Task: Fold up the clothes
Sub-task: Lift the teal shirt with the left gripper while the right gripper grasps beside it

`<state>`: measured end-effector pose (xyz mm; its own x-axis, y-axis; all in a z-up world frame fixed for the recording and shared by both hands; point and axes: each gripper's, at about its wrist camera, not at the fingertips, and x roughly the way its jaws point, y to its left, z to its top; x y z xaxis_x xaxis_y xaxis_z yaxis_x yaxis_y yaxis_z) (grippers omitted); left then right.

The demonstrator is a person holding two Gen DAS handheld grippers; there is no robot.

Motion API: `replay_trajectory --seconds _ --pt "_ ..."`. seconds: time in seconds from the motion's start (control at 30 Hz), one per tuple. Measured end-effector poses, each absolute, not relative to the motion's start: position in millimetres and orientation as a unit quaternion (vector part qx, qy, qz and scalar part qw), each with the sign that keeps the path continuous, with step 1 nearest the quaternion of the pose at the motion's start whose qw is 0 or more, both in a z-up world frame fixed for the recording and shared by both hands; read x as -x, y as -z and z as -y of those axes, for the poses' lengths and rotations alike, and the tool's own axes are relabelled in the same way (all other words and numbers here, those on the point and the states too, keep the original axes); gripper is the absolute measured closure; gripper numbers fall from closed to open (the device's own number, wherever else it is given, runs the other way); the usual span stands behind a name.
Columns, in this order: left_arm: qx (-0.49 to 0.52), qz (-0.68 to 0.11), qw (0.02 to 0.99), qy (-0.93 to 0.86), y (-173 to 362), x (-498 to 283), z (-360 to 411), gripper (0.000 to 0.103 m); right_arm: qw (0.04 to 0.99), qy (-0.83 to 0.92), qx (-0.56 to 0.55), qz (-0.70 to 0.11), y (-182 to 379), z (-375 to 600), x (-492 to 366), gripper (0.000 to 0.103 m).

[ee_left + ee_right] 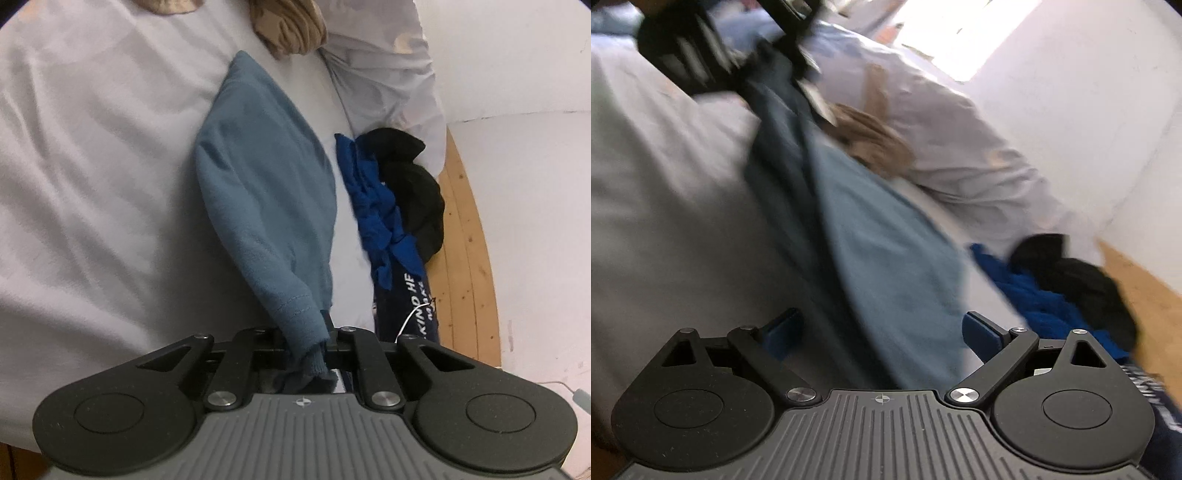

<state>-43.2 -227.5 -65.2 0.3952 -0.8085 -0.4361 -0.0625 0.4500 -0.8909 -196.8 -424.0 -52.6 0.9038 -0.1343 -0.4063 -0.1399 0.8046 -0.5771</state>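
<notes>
A slate-blue knit garment (266, 192) lies stretched over the white bed sheet (92, 184). Its hemmed corner runs up between the fingers of my left gripper (317, 343), which is shut on it. The right wrist view is blurred. There the same garment (886, 251) hangs taut from the left gripper (786, 66) at the top left down towards the camera. My right gripper (882, 328) stands open just above the garment's lower part. Its blue pads (982, 332) are wide apart and grip nothing.
A tan garment (291, 29) lies at the bed's far end beside a rumpled white pillow or duvet (388, 74). A royal-blue garment (380, 221), a black one (413, 184) and a navy piece with white lettering (410, 306) sit along the bed's right edge. Wooden floor (469, 240) lies beyond.
</notes>
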Motion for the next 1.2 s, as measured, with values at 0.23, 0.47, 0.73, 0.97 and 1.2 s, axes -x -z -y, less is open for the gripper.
replay_trajectory --seconds 0.23,0.47,0.73,0.97,1.2 --pt "0.462 -0.48 0.695 0.269 60.2 38.1 225.5 0.088 0.901 -0.022 0.389 -0.19 66.9 444.6 198.3 0.011" --pt "0.461 -0.484 0.695 0.266 62.4 36.1 222.5 0.088 0.854 -0.09 0.477 -0.188 82.7 446.4 191.9 0.071" --pt "0.457 -0.481 0.698 0.27 55.2 38.1 215.4 0.088 0.854 -0.119 0.466 -0.202 47.3 456.2 184.6 0.094" --pt "0.464 -0.447 0.704 0.299 18.0 47.8 201.4 0.088 0.845 -0.124 0.489 -0.174 -32.2 453.6 192.4 0.095" --pt "0.475 -0.388 0.717 0.332 -42.6 68.5 177.8 0.088 0.832 -0.11 0.529 -0.126 -120.0 440.4 186.5 0.095"
